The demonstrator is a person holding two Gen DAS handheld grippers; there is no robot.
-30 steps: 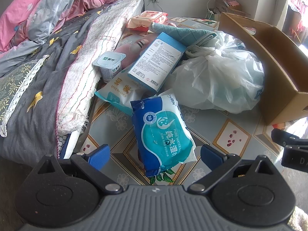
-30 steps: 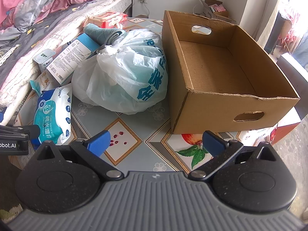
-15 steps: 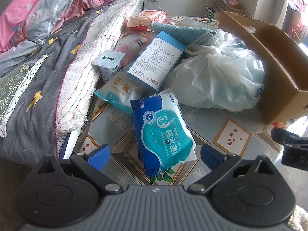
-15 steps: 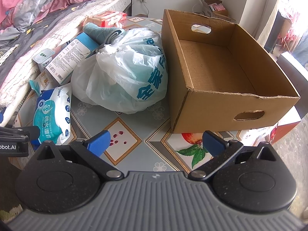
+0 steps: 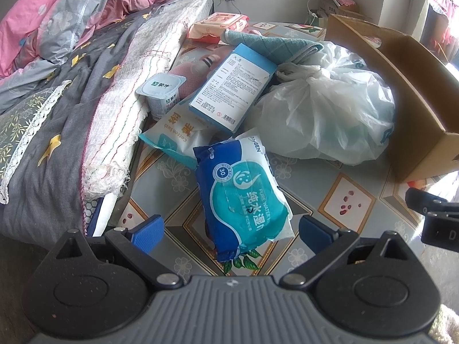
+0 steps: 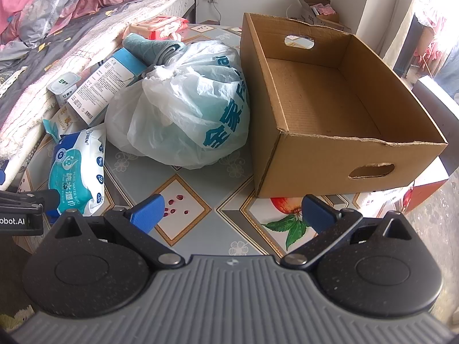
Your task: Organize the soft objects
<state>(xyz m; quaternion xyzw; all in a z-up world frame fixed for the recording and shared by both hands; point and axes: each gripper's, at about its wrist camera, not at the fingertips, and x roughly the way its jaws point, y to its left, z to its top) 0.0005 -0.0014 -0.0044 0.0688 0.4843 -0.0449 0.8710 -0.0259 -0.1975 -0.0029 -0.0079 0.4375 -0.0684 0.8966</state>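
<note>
Risk: wipes pack (image 5: 243, 197) at 12 o'clock of left gripper (image 5: 231, 229), both grippers' jaws open, slipping through slick, squashy wrapper.

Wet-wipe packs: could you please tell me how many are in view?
2: a blue wipes pack on the table between the left claw's fingers, and a pink wipes pack at the far end by the bed. Others may be hidden.

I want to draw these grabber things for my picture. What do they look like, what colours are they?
Both match. The left gripper and right gripper each have a grey ribbed body, two black speckled round housings with triangle cut-outs, black arms with silver rivets, and two blue fingers. A small white logo sits mid-body. From the right camera, the left gripper's side shows white lettering ending "obot.AI". No cables, hands or sleeves are visible.
</note>
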